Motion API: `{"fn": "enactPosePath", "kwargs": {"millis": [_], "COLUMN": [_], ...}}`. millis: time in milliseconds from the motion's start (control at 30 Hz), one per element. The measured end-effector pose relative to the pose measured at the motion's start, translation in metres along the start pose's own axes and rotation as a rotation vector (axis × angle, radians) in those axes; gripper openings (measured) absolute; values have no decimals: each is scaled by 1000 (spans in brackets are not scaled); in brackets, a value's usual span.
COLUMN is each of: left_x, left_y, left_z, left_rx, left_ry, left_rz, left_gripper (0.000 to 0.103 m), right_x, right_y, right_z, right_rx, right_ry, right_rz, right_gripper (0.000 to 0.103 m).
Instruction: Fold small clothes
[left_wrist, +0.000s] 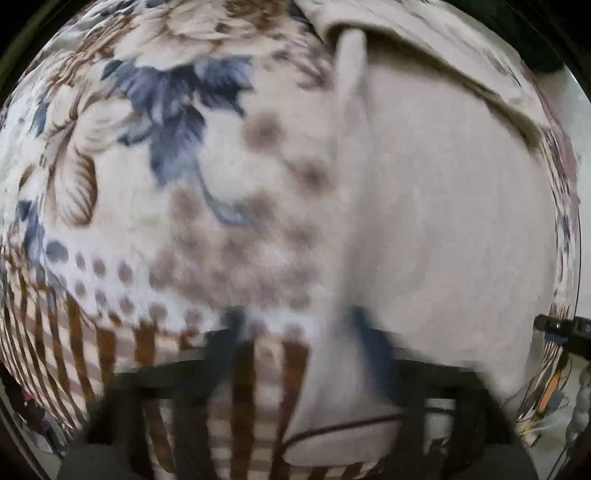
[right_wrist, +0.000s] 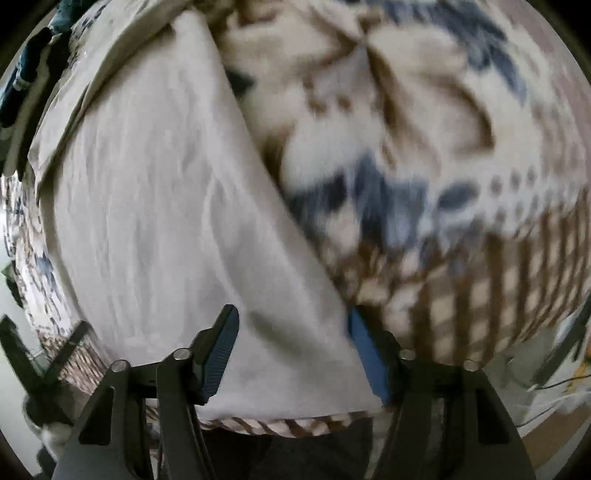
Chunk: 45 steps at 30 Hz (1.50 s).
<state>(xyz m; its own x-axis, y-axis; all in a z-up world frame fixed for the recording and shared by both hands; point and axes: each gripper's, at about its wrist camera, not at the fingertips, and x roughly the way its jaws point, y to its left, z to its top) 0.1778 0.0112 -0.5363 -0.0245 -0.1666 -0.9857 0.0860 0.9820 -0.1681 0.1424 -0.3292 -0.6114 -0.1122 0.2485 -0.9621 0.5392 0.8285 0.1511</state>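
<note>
A pale beige garment (left_wrist: 436, 206) lies spread on a floral blanket (left_wrist: 155, 155). In the left wrist view it fills the right half, and its near corner drapes over the right finger of my left gripper (left_wrist: 295, 325); the jaws look apart but blurred. In the right wrist view the same garment (right_wrist: 159, 206) fills the left and middle. My right gripper (right_wrist: 291, 325) is open, its blue-padded fingers (right_wrist: 221, 343) standing wide apart with the garment's near hem lying between them.
The blanket has blue and brown flowers, dots and a brown checked border (right_wrist: 491, 280). The other gripper's black body (left_wrist: 561, 328) shows at the right edge of the left wrist view. Dark clothes (right_wrist: 33, 62) lie at the far left.
</note>
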Motion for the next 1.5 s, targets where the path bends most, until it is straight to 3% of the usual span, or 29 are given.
{"fn": "enactPosePath", "kwargs": {"millis": [33, 100, 200, 267, 367, 433, 467, 500, 567, 733, 833, 867, 900, 967, 1100, 1233, 1367, 1500], "left_x": [-3, -8, -2, 0, -8, -12, -11, -11, -9, 0, -5, -7, -8, -18, -37, -64, -76, -57], "left_y": [-4, -10, 3, 21, 36, 51, 58, 64, 71, 59, 43, 39, 32, 27, 25, 43, 52, 62], "left_z": [-4, -10, -16, -15, -13, -14, -20, -24, -37, -70, -73, -74, -76, -78, -49, -6, 55, 138], "left_rx": [14, 39, 17, 0, -27, -58, -81, -97, -113, -79, -39, -34, -33, -41, -121, -204, -263, -354], "left_ry": [-19, -50, -34, -18, 32, 53, 76, 93, 121, 190, 167, 150, 151, 127, 89, 21, -50, -86], "left_rz": [-17, -21, -20, -32, -134, -175, -223, -243, -276, -300, -280, -282, -287, -297, -342, -414, -468, -537], "left_gripper": [7, 2, 2, 2, 7, 21, 24, 30, 34, 35, 29, 17, 4, 3, 3, 3, 3, 8], "right_x": [-1, -5, -9, -7, -9, -12, -15, -18, -24, -11, -4, -5, -8, -12, -38, -71, -98, -109], "right_y": [2, 5, -4, -19, -23, -19, -21, -22, -41, -68, -81, -82, -84, -83, -85, -73, -49, -20], "right_z": [-3, -9, -16, -15, -6, 0, 1, 6, 5, -13, -19, -20, -22, -27, -32, -12, 38, 113], "right_rx": [-7, -32, -12, 36, 20, 24, 26, 31, 47, 41, 35, 29, 22, 18, 26, 16, 4, -4], "right_ry": [-11, -30, -56, -38, 37, 64, 65, 70, 76, 140, 134, 152, 145, 169, 123, 55, -16, -120], "right_rz": [-13, -37, -97, -84, -32, -16, -1, 4, 37, 95, 120, 93, 100, 88, 148, 219, 293, 336], "right_gripper": [19, 6, 3, 3, 4, 13, 24, 41, 52, 52, 52, 48, 29, 10, 8, 7, 7, 7]}}
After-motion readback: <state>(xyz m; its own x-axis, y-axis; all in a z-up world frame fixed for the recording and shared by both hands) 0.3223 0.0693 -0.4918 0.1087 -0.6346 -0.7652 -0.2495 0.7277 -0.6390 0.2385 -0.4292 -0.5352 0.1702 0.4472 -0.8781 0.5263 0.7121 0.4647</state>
